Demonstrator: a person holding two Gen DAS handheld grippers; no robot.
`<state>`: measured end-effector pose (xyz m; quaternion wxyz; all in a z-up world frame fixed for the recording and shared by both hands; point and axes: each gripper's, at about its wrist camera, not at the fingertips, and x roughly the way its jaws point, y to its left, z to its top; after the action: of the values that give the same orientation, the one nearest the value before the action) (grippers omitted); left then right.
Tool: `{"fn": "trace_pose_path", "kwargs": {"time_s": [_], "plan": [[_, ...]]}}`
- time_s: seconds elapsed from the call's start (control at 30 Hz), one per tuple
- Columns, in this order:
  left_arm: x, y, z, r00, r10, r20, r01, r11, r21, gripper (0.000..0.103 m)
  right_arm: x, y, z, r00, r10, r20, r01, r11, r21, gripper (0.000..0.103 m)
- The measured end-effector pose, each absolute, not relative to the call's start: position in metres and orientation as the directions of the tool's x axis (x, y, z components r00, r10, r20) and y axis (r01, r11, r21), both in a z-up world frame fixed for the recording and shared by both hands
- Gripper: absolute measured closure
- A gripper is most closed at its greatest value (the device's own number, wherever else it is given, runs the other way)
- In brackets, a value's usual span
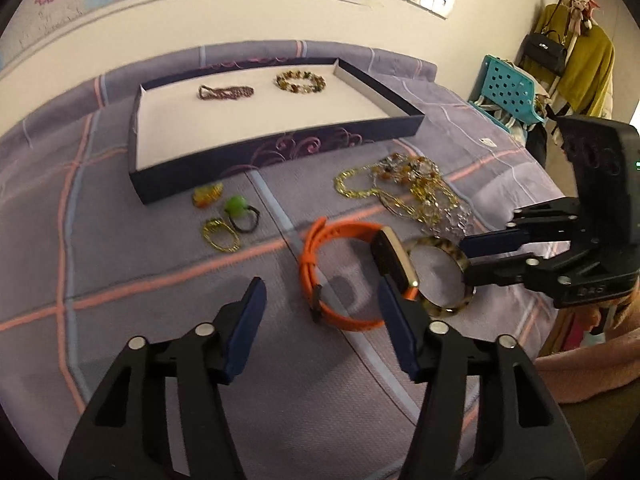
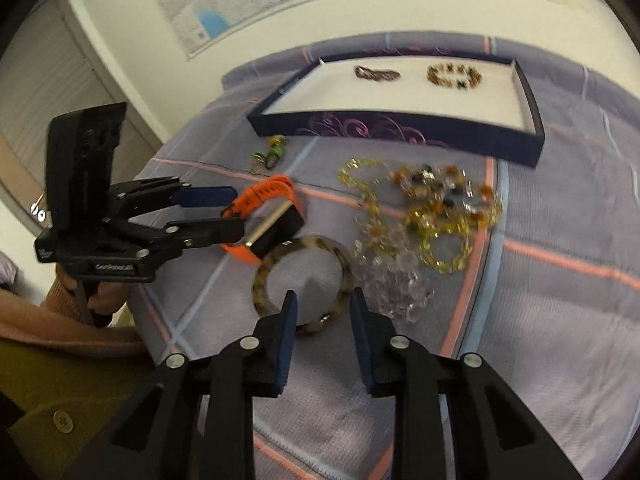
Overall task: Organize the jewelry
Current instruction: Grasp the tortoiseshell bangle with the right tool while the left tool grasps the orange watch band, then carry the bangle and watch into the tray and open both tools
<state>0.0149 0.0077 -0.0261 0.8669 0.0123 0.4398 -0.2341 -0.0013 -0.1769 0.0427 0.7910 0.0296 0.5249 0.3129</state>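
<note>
Lavender plaid bedspread (image 1: 160, 264) carries my work. From my right gripper (image 2: 324, 300), jaws narrow and empty, the tortoiseshell bangle (image 2: 304, 276) lies flat at 12 o'clock, straddled. My left gripper (image 1: 320, 292), wide open, faces the orange smartwatch (image 1: 340, 272); tray (image 1: 280, 148) beyond at 12.

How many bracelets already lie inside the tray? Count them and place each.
2. A dark purplish beaded bracelet lies at the tray's far middle; an amber beaded bracelet lies to its right. Nothing else shows inside.
</note>
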Motion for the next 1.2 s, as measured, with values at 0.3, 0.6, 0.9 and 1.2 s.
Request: {"fn": "trace_pose_path", "kwargs": {"time_s": [0.3,0.6,0.9,1.2], "plan": [[0.016,0.004,-0.029,0.486,-0.400,-0.777,0.415,0.888,-0.198,0.067,0.000,-0.159,0.042,0.312,0.436,-0.844,-0.481,0.839,0.256,0.093],[0.018,0.007,-0.027,0.484,-0.372,-0.792,0.387,0.903,-0.187,0.093,0.000,-0.160,0.044,0.325,0.437,-0.839,-0.493,0.835,0.245,0.098],[0.015,0.013,-0.016,0.508,-0.379,-0.773,0.380,0.904,-0.194,0.093,0.000,-0.168,0.059,0.354,0.479,-0.804,-0.485,0.828,0.280,0.097],[0.016,0.019,-0.006,0.527,-0.389,-0.756,0.378,0.904,-0.201,0.093,0.004,-0.173,0.068,0.383,0.498,-0.778,-0.472,0.830,0.299,0.097]]}}
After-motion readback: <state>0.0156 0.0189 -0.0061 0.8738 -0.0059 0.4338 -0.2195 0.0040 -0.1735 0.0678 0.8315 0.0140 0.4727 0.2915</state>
